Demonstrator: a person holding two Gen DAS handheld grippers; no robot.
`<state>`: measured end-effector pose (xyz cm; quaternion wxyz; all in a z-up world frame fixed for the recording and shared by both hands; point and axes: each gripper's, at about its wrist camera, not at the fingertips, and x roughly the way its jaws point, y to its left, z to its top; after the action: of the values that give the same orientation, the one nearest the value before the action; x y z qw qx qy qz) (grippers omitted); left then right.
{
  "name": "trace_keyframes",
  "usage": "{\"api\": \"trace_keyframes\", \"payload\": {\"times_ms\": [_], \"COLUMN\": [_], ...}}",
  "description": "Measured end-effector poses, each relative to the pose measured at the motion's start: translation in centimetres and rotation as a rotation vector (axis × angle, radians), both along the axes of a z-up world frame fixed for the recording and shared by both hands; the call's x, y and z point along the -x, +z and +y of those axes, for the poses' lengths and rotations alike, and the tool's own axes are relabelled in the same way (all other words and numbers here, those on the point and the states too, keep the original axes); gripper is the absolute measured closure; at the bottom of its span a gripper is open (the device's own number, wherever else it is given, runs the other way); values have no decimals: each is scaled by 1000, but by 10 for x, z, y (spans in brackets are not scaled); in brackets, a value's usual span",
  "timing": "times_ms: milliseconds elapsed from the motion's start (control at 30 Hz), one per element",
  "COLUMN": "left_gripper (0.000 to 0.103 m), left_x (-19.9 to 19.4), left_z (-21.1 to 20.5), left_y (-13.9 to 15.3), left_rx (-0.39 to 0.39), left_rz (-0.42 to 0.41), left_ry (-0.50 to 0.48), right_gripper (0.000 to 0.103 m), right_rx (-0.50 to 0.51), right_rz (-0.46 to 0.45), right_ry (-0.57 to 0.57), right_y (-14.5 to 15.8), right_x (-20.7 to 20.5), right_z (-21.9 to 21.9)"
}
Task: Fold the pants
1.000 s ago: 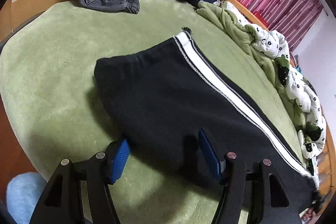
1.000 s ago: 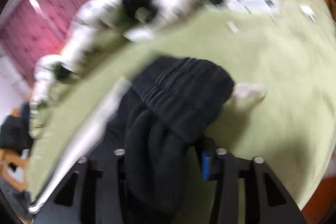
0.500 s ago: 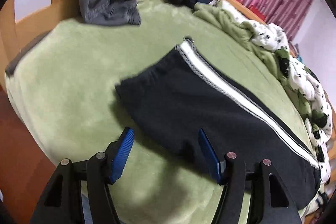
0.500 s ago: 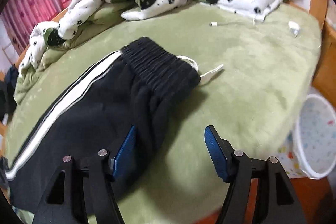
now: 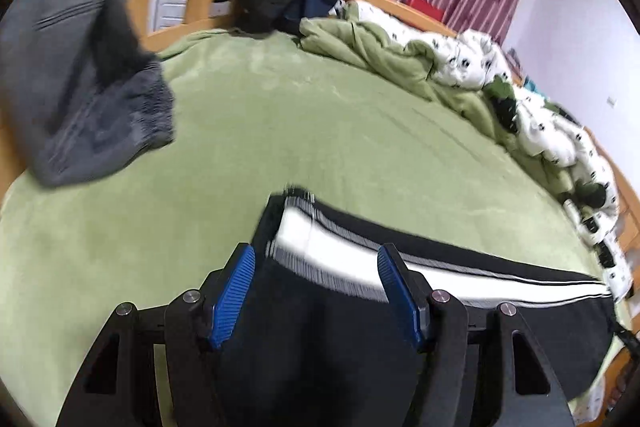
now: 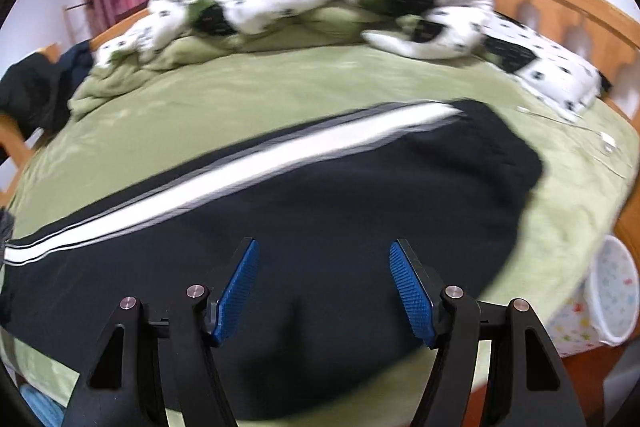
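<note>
Left gripper (image 5: 316, 281) spread wide, grasping nothing, now over the hem end of the pants (image 5: 360, 327); a second ago it sat at the near edge. Right gripper (image 6: 324, 279) also released, its jaws wide over the black fabric; a second ago it was clenched on bunched cloth near the waistband. Pants (image 6: 320, 211) lie long and flat on the bed (image 5: 280, 131), stripe up. Likely lengthwise fold done, cross fold next
</note>
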<state>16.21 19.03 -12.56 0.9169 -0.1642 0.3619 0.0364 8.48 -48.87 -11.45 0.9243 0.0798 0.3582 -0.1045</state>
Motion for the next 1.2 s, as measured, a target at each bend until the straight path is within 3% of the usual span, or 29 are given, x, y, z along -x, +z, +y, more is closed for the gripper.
{"api": "trace_keyframes", "payload": {"times_ms": [100,133,167,233,267,300,367,433,500,633,700,767,833,900,1033,1200], "left_gripper": [43,56,83,87,88,89,89,88,88,83,74,54,47,46,46,46], "left_x": [-41,-48,-55,-59,-53,-44,-39,-51,-63,-58,-53,-36,-20,4,51,114], "left_z": [5,7,9,10,11,14,19,18,17,19,16,6,2,-11,-37,-48], "left_y": [-17,-21,-27,-29,-21,-12,-5,-19,-48,-42,-34,-20,-7,4,14,-13], "left_rx": [0,3,25,82,76,89,91,82,101,148,136,79,44,30,128,247], "left_rz": [80,104,122,90,28,-54,-90,-19,97,96,119,97,50,9,-29,18], "left_ry": [6,16,18,-28,-23,-20,4,10,22,19,19,14,-7,-59,-167,-192], "right_gripper": [36,36,36,36,36,37,40,39,38,38,38,38,38,38,38,38], "right_rx": [2,6,12,31,42,50,45,-19,-59,-29,-44,-71,-104,-120,-101,-94], "right_rz": [8,18,27,46,57,64,41,-11,-5,49,77,81,86,88,52,19], "right_ry": [46,60,71,86,91,89,74,119,153,140,123,110,108,111,91,91], "right_y": [-8,-12,-15,-22,-25,-26,-22,-15,-16,-32,-39,-42,-42,-40,-29,-15], "right_x": [-19,-25,-30,-41,-46,-51,-53,-55,-65,-82,-82,-77,-69,-58,-36,-3], "right_z": [34,44,52,66,71,76,79,87,94,103,104,105,108,114,125,134]}}
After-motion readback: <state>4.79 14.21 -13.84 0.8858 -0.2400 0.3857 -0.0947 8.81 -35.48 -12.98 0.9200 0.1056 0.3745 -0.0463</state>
